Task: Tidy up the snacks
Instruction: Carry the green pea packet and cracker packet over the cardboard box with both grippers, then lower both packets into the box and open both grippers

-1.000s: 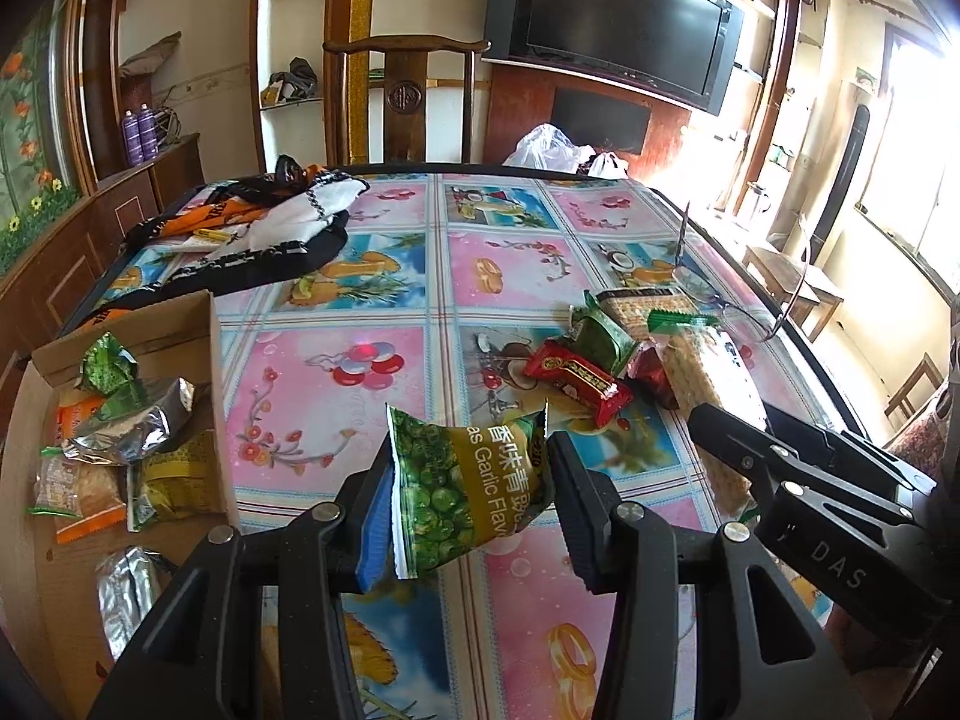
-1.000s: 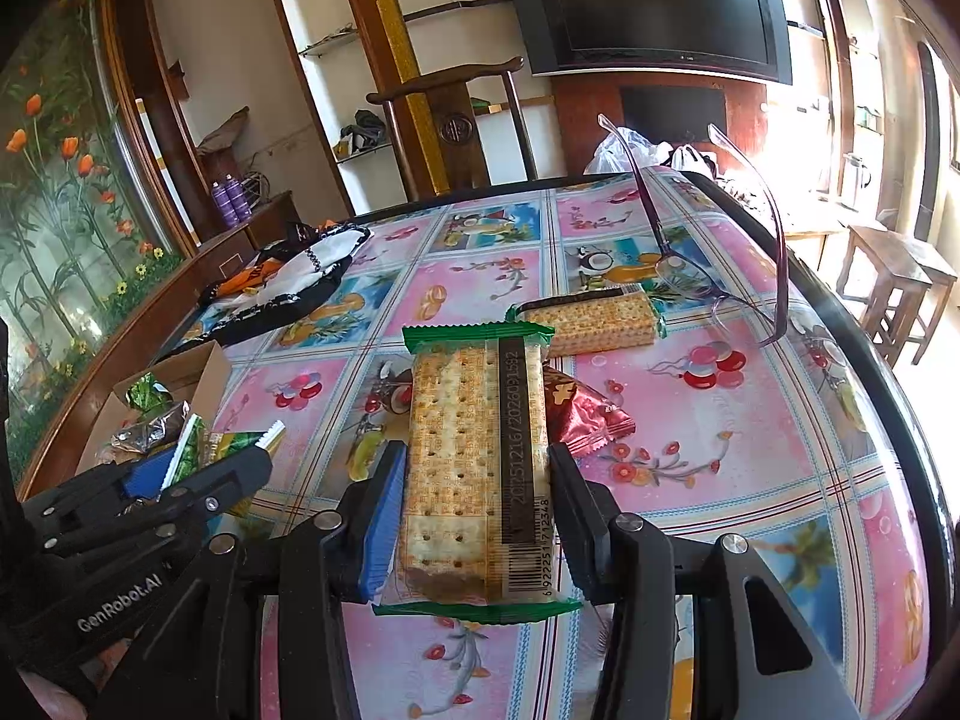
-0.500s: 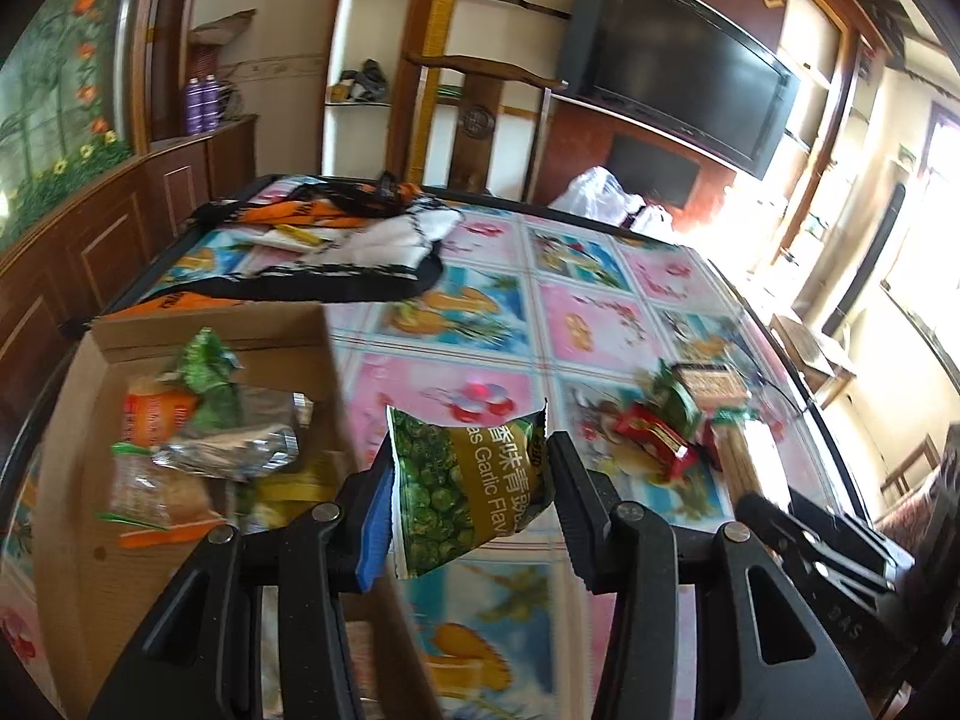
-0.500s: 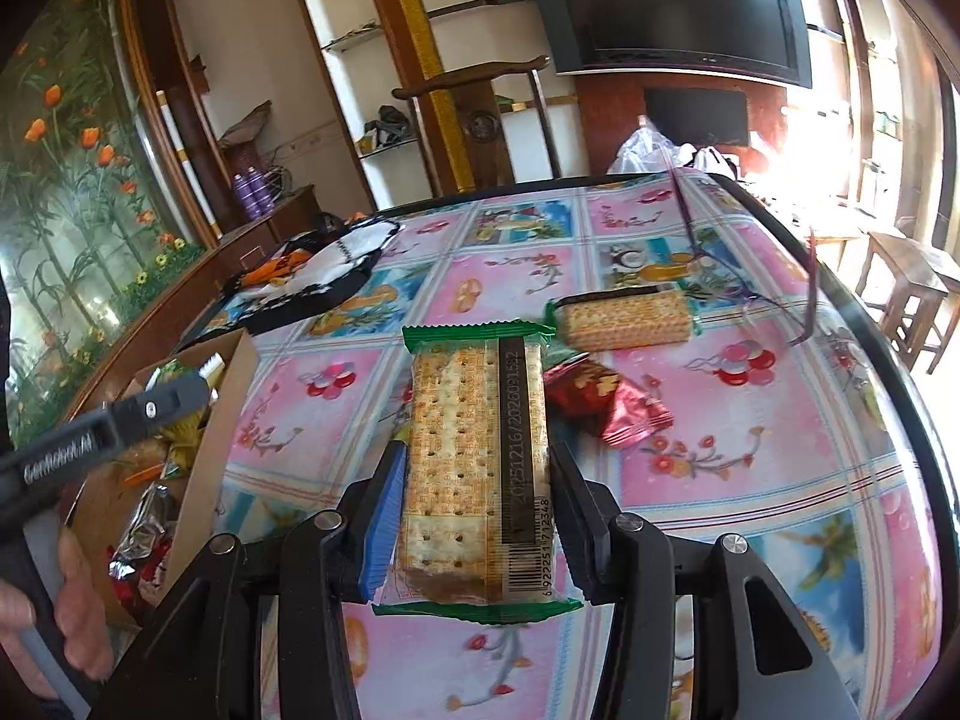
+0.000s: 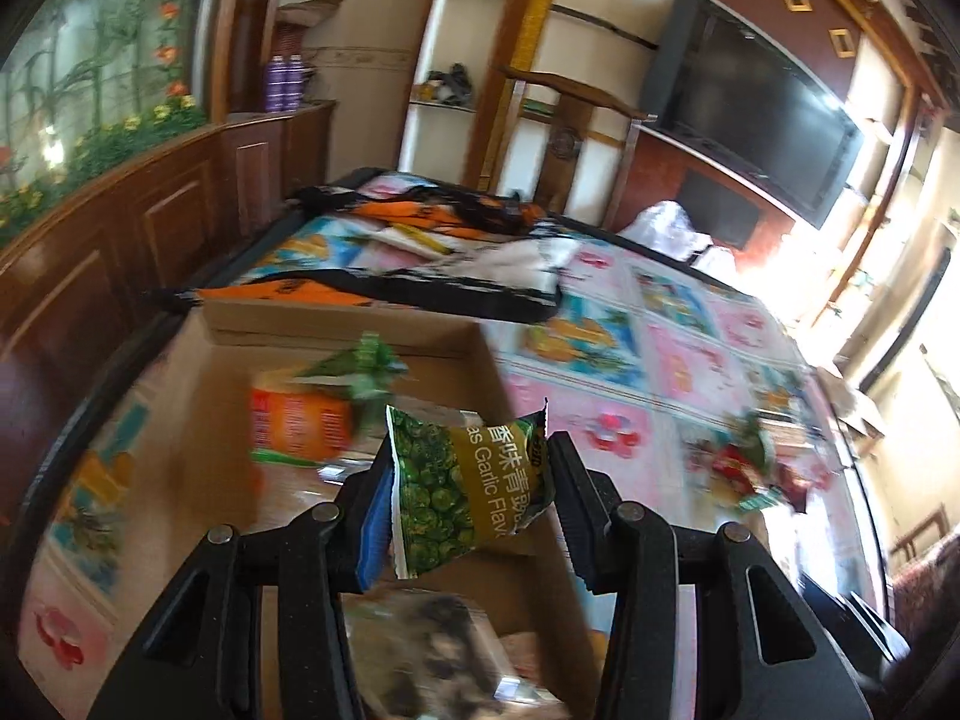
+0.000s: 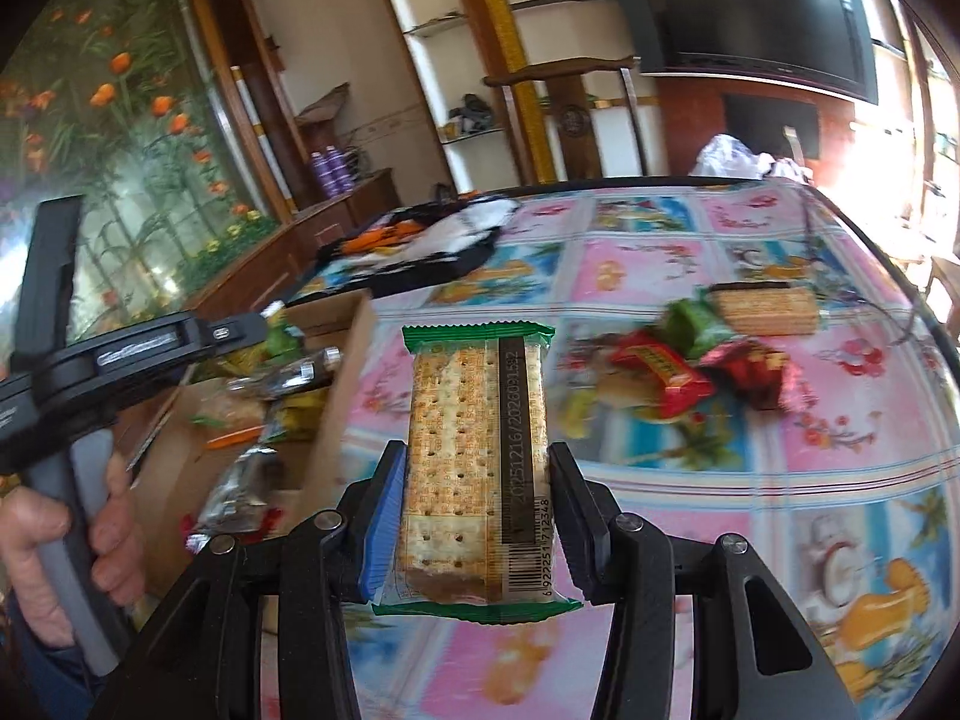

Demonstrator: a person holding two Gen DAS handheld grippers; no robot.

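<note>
1. My left gripper (image 5: 468, 495), clenched on the pea packet (image 5: 465, 489), hangs over the cardboard box (image 5: 198, 414); I judge the next move is release.
2. My right gripper (image 6: 474, 516) grasps the cracker pack (image 6: 477, 456); box at 9 o'clock.
3. Desk (image 6: 750, 480): floral cloth, loose snacks at 2 o'clock; television (image 6: 750, 12) beyond.

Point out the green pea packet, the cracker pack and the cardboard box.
green pea packet (image 5: 465, 495), left wrist view, middle of its printed front.
cracker pack (image 6: 474, 450), right wrist view, centre of the clear wrapper.
cardboard box (image 5: 336, 324), left wrist view, far wall.
</note>
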